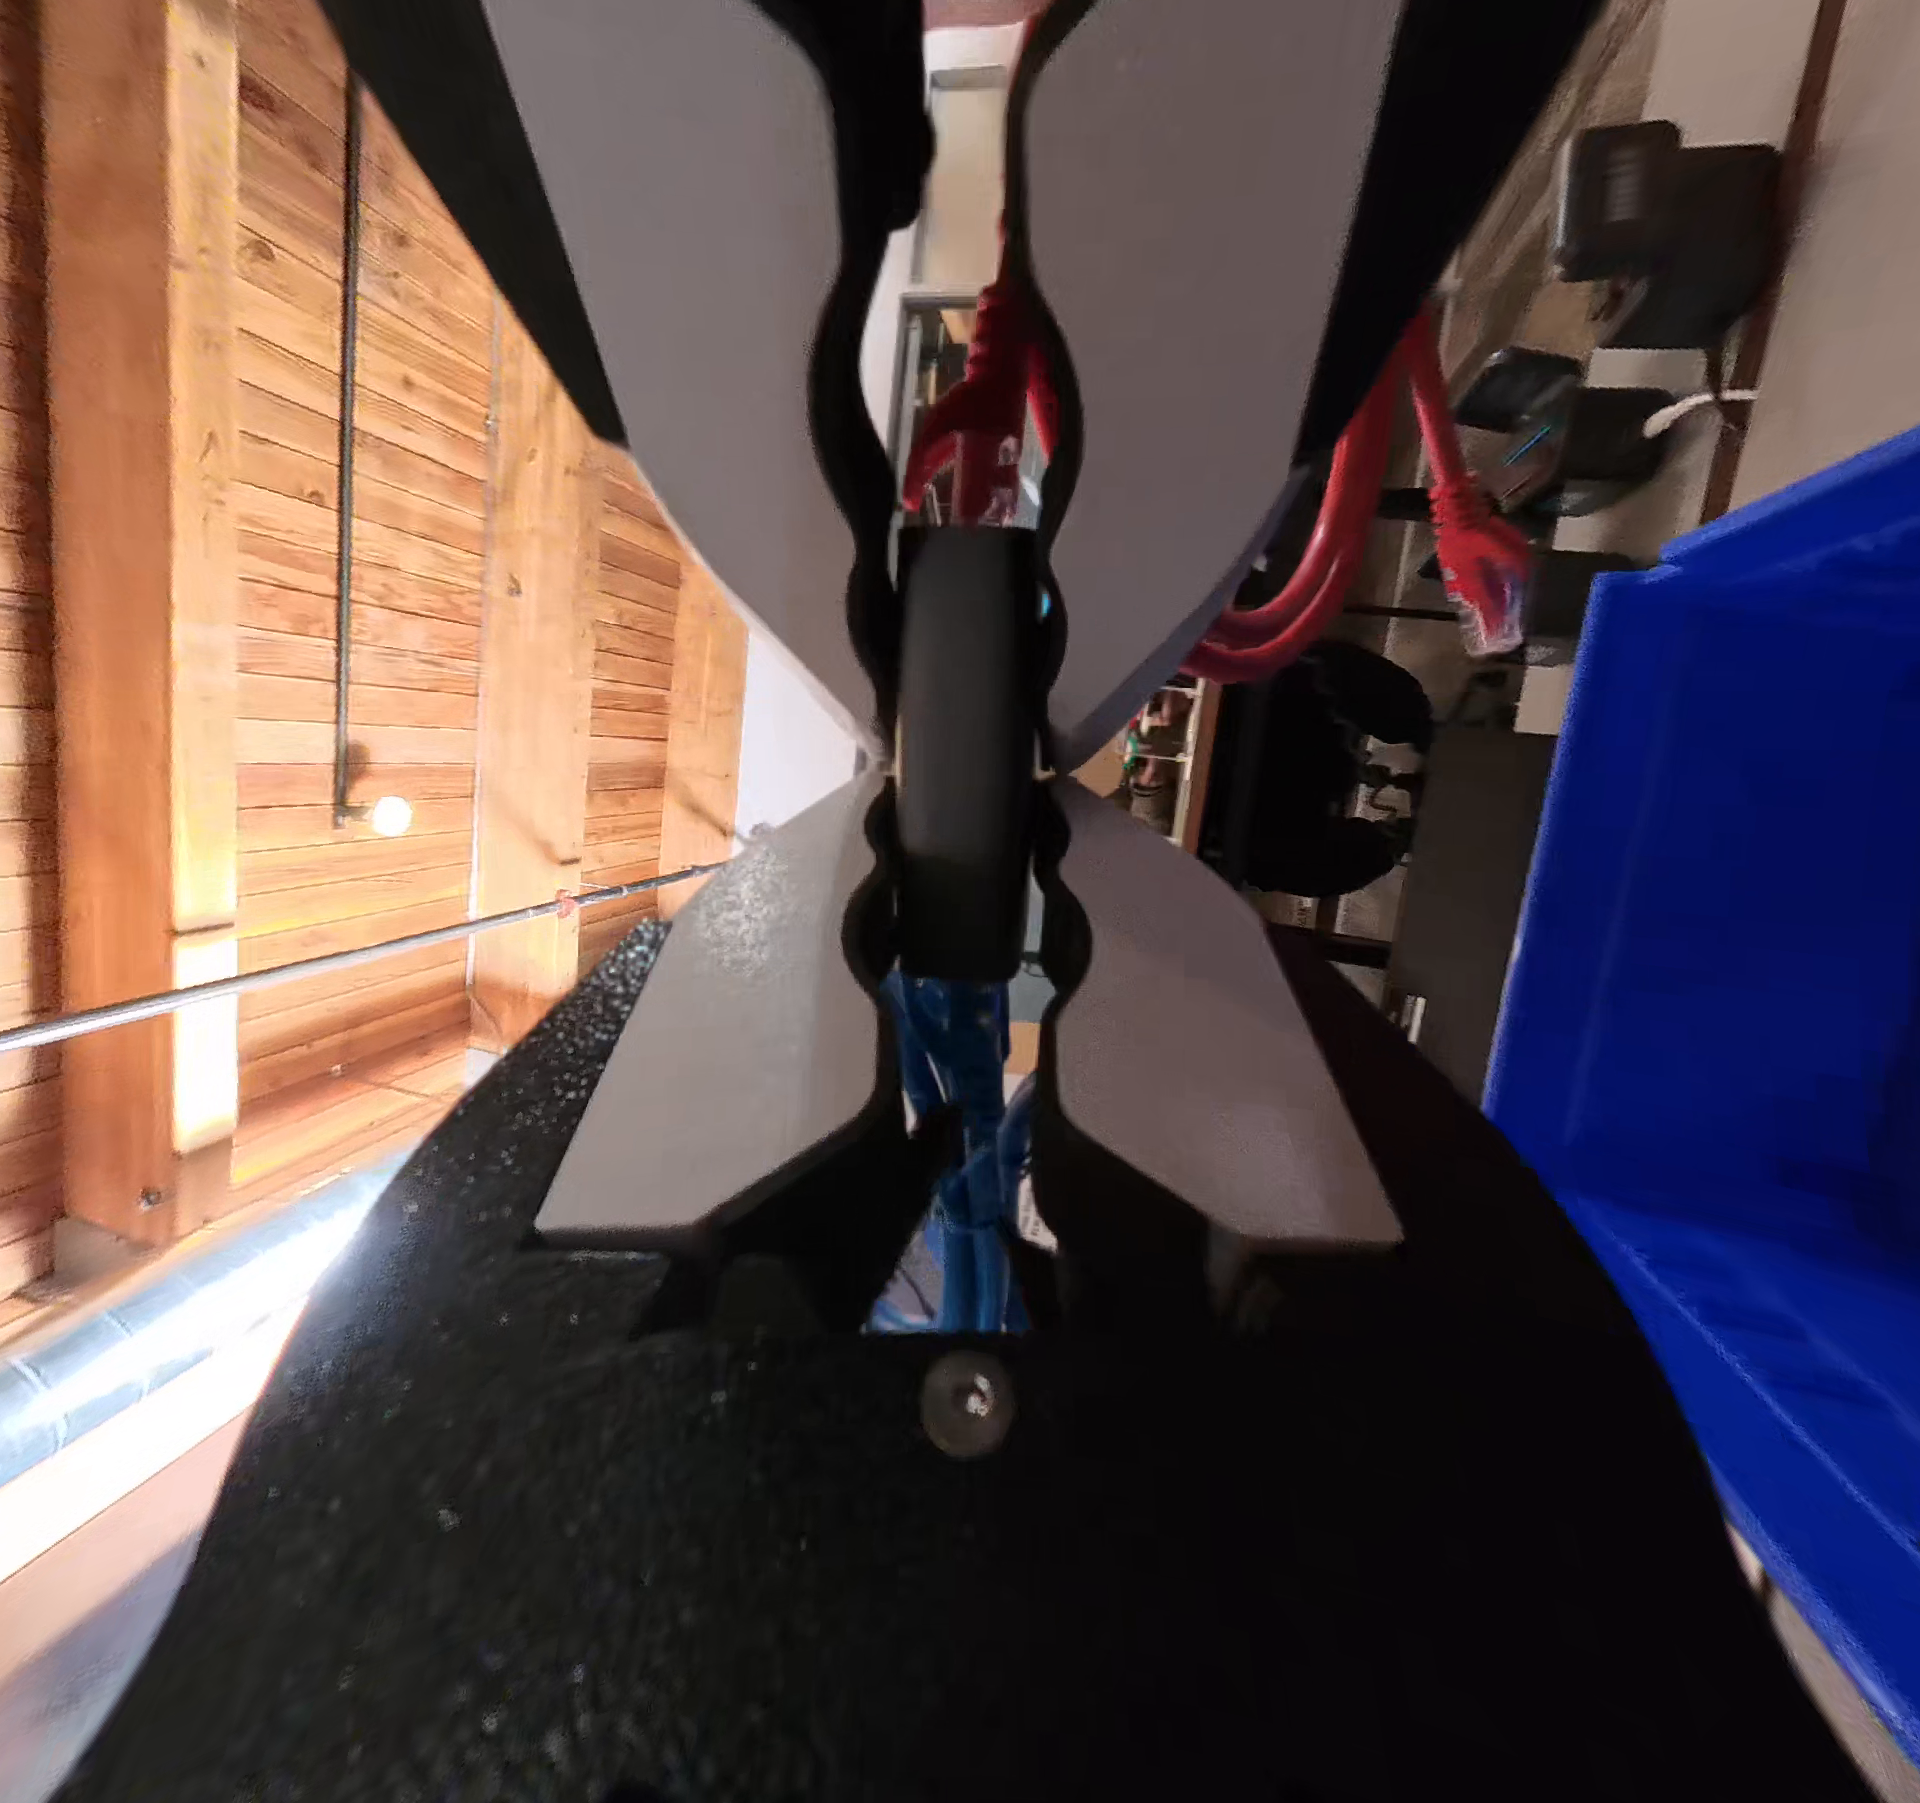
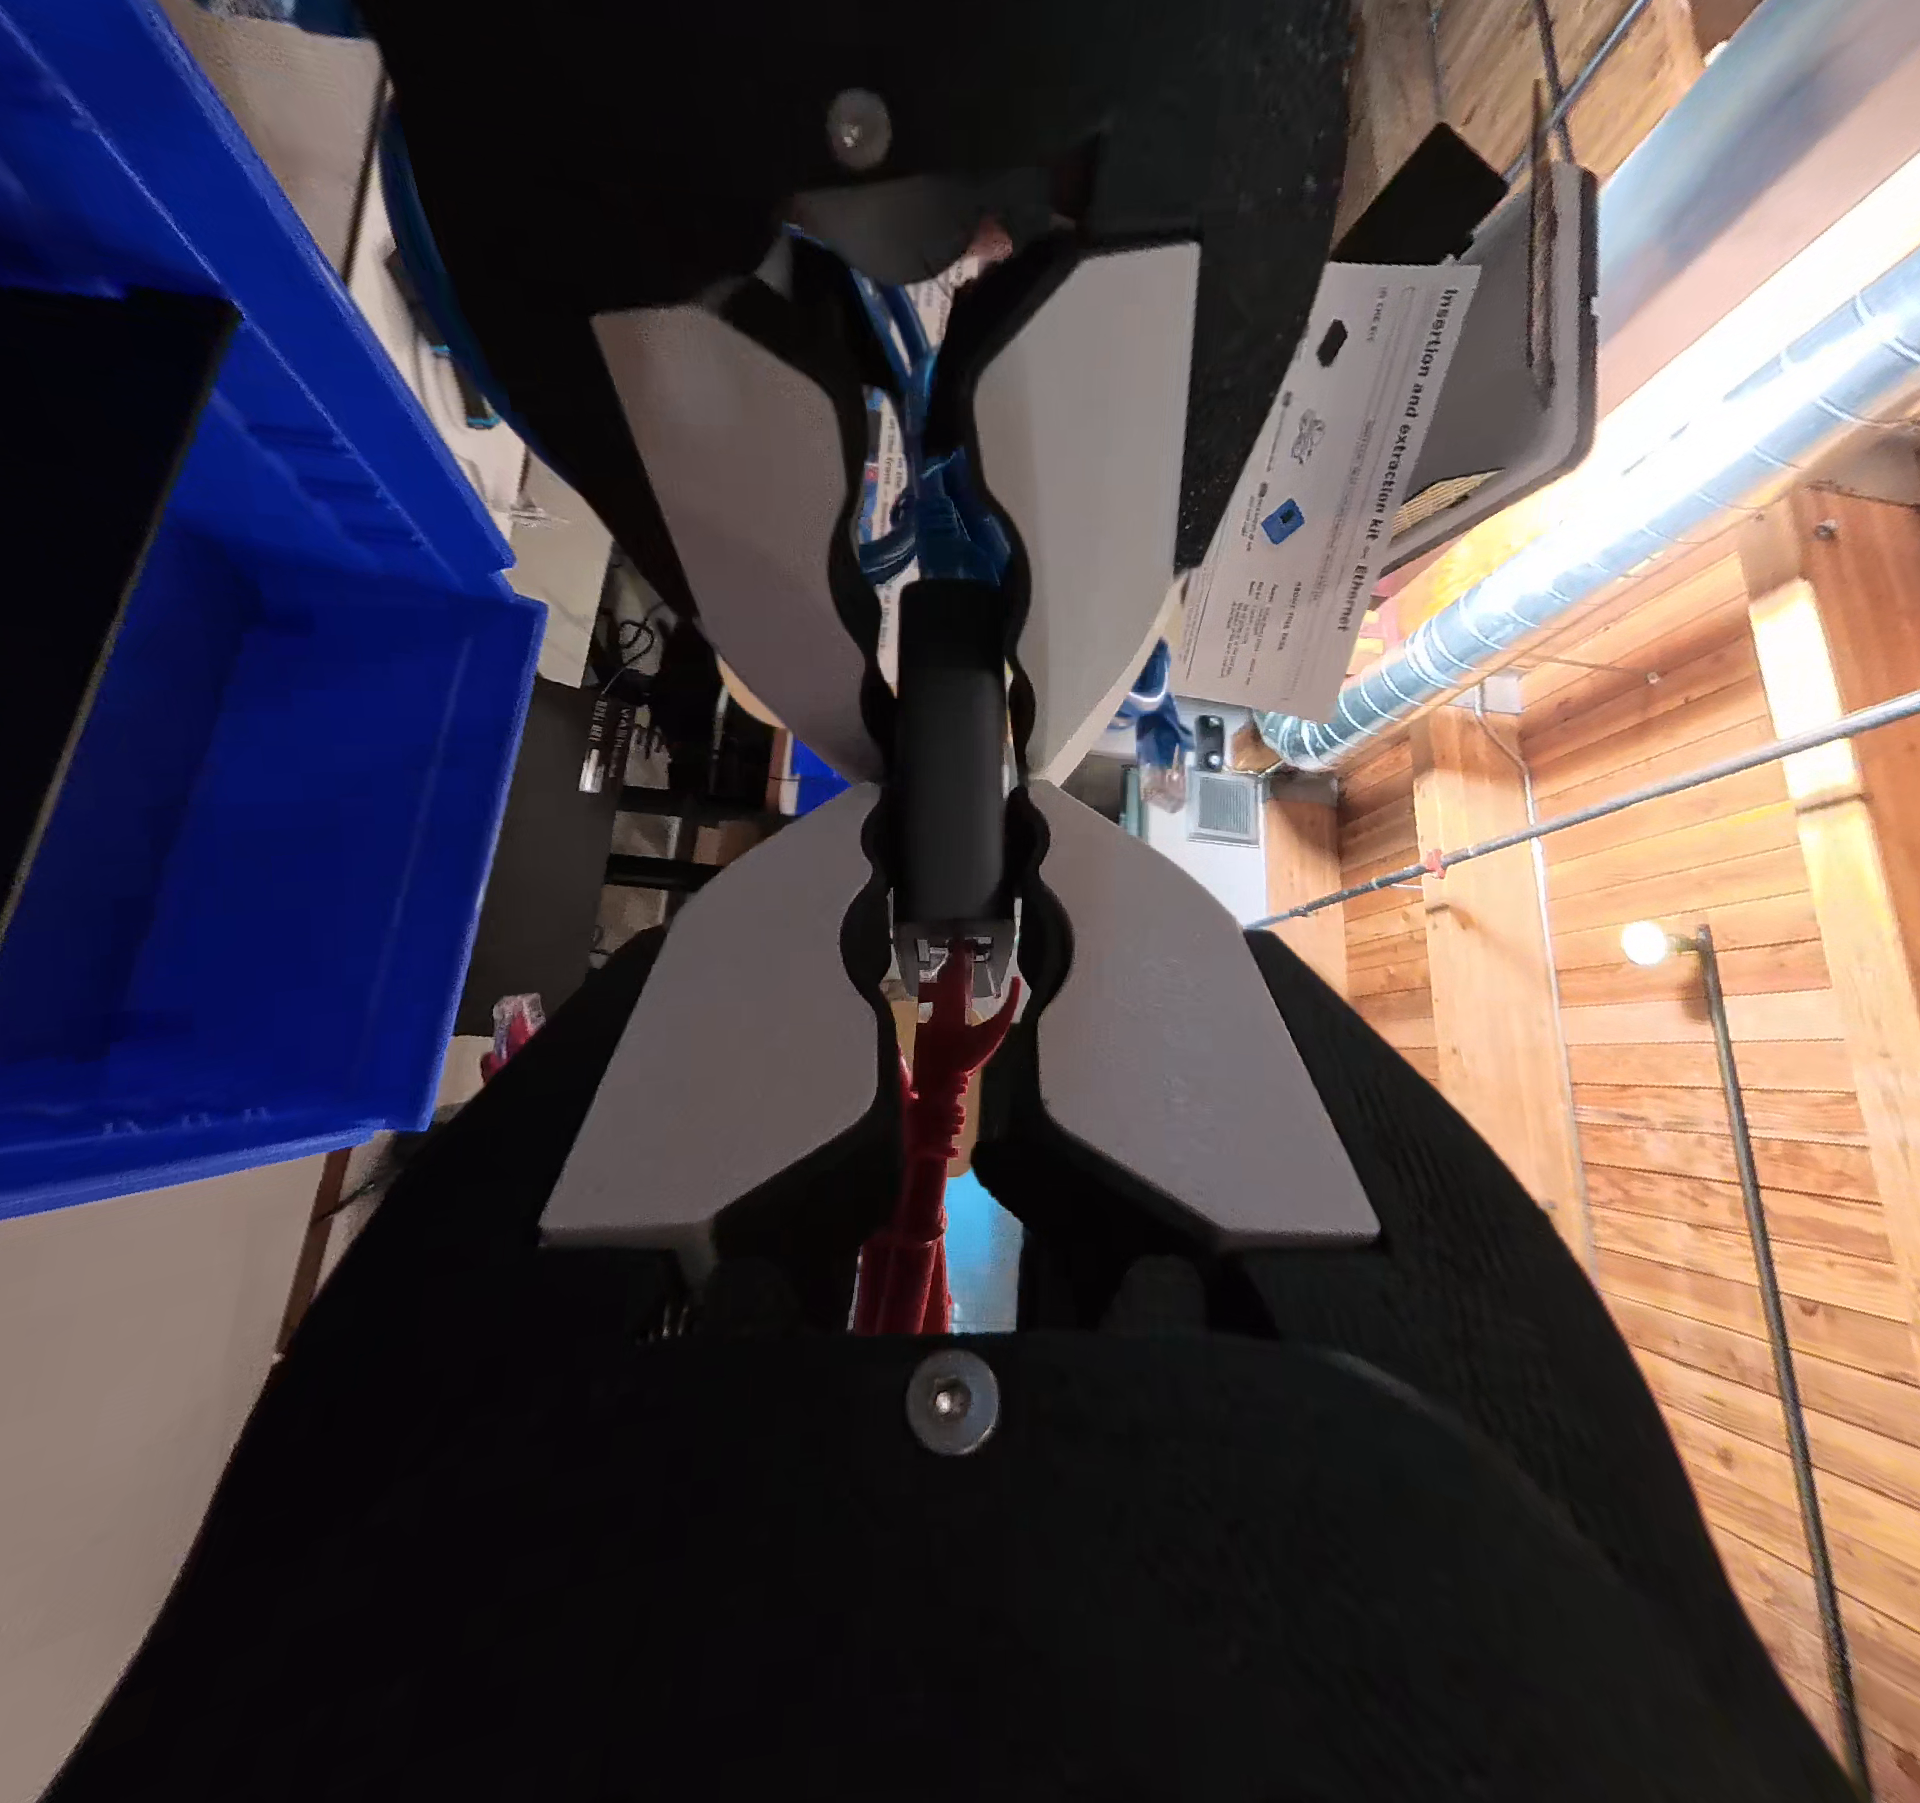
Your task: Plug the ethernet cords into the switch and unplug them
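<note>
Grippers meet tip to tip: left gripper [image 1: 961, 906] and right gripper [image 2: 951, 880] both clamp one black coupler [image 1: 961, 745], red cable [image 2: 925, 1161] trailing.

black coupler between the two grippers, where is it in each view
Left wrist view: the black coupler is at picture centre, clamped between both grippers' fingertips, red cable above it, blue cable below.
Right wrist view: the coupler is again central, with the blue cable above and the red cable below.
Shared landmark: the blue bin, at right in the left view, at left in the right view.
</note>
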